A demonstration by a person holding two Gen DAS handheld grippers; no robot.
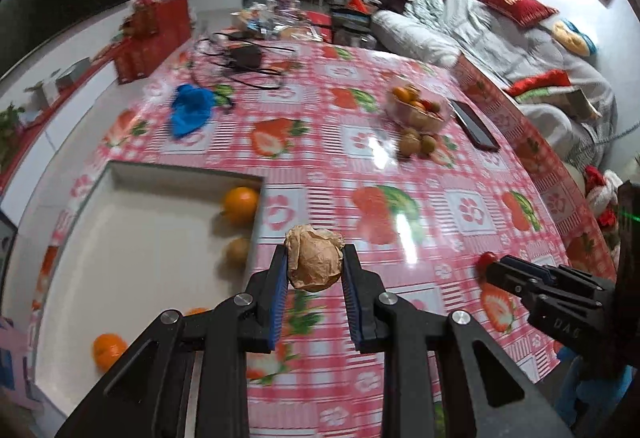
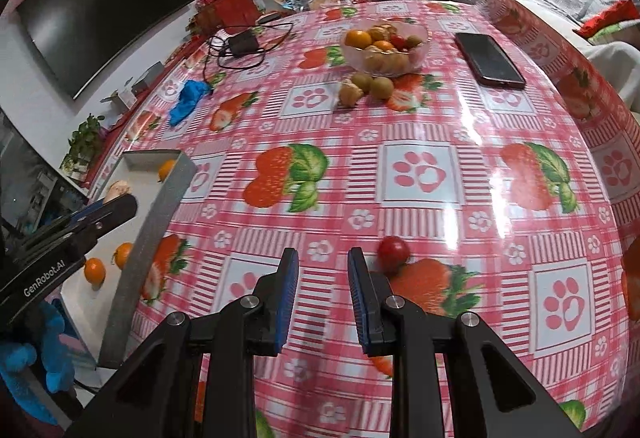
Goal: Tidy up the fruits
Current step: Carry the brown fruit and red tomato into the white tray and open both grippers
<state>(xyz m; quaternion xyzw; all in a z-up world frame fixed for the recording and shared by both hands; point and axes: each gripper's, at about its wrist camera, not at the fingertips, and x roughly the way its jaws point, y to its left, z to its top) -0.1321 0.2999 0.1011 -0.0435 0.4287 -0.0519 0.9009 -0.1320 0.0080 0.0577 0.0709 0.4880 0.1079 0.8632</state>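
A white tray (image 1: pixel 132 173) sits at the table's left, holding oranges (image 1: pixel 240 204) and a brownish fruit (image 1: pixel 237 250). Just right of it, the left gripper (image 1: pixel 315 262) is clamped on a papery husked fruit (image 1: pixel 314 264) above the tablecloth (image 1: pixel 360 157). The right gripper (image 2: pixel 323 266) is empty, fingers close together, beside a small red fruit (image 2: pixel 394 250). Farther back, a clear bowl (image 2: pixel 400 63) holds mixed fruit.

A home living room: sofa (image 1: pixel 500 37) (cushions, framed pictures above), probably a wall television (image 2: pixel 108 1), oilcloth-covered table (image 2: pixel 420 109).
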